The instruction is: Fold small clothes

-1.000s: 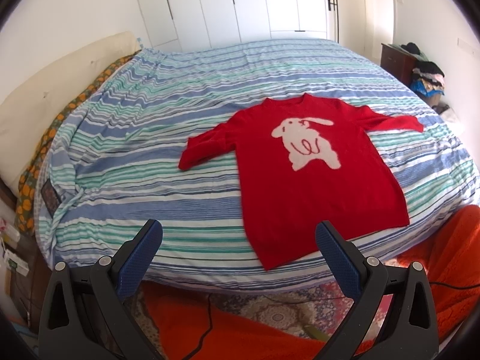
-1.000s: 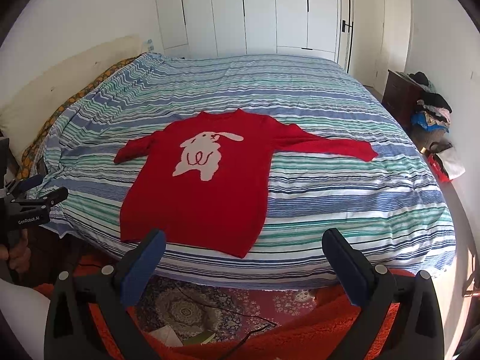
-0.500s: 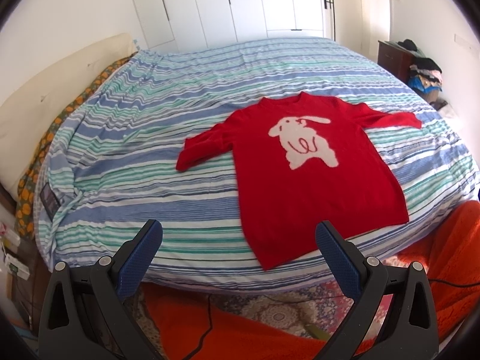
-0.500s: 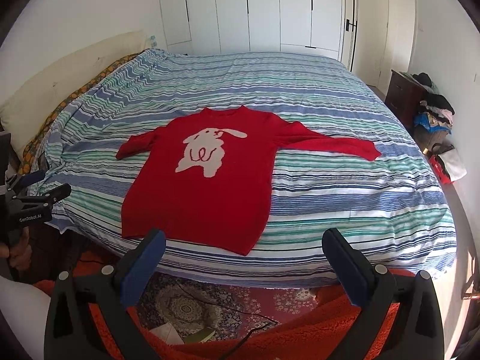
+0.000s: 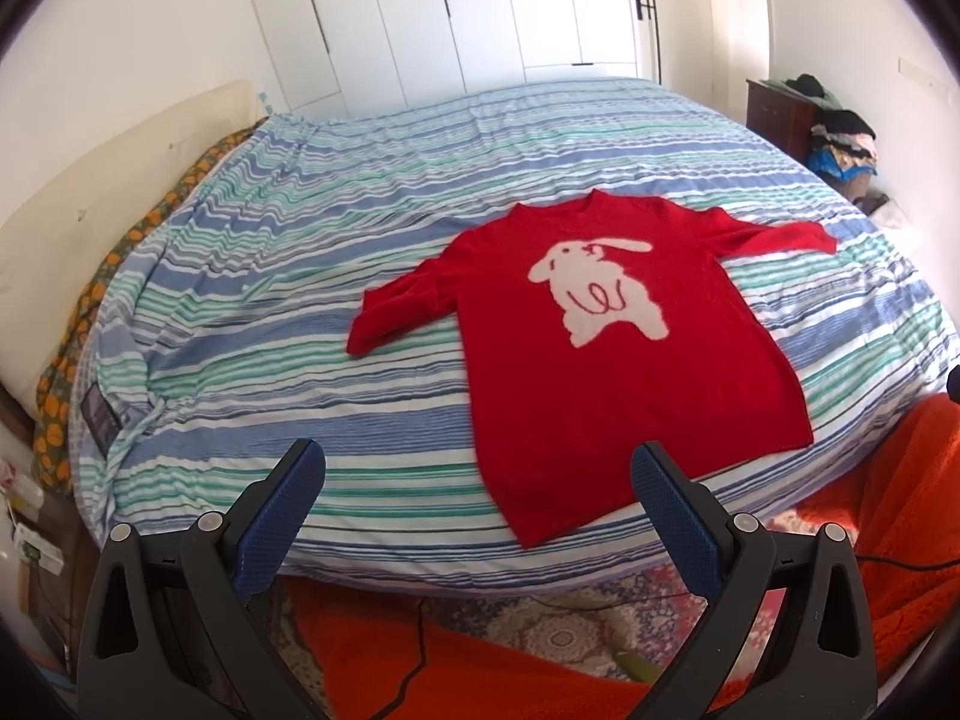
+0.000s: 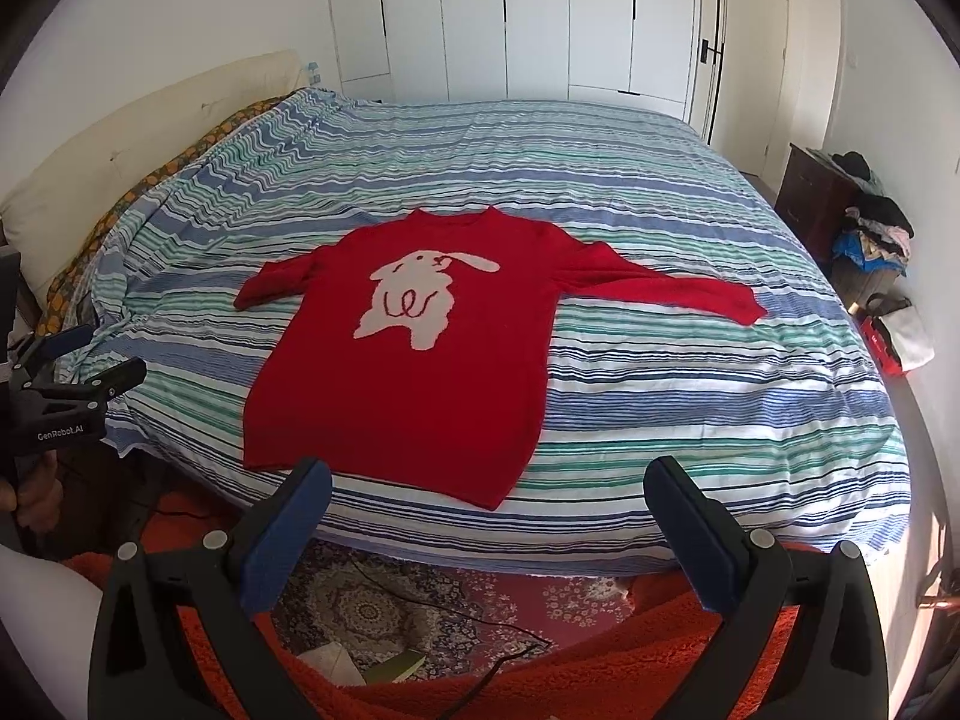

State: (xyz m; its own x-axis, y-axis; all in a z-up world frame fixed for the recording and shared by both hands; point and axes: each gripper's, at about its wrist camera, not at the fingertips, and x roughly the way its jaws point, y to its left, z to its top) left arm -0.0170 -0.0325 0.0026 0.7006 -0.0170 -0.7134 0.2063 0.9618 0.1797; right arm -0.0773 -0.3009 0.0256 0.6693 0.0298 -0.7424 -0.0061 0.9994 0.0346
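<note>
Red sweater (image 5: 606, 354) lies flat; left gripper (image 5: 477, 474) and right gripper (image 6: 487, 489) gape wide, empty.

One line of print can be read: "GenRobot.AI", in white letters on the black body of the left hand-held gripper (image 6: 72, 363), seen at the left edge of the right wrist view. A dark label patch (image 5: 99, 417) sewn to the corner of the striped bedcover (image 5: 288, 276) carries marks too small to read, and small boxes (image 5: 36, 546) beside the bed in the left wrist view bear green print that stays blurred. No other text, number or sign is legible
</note>
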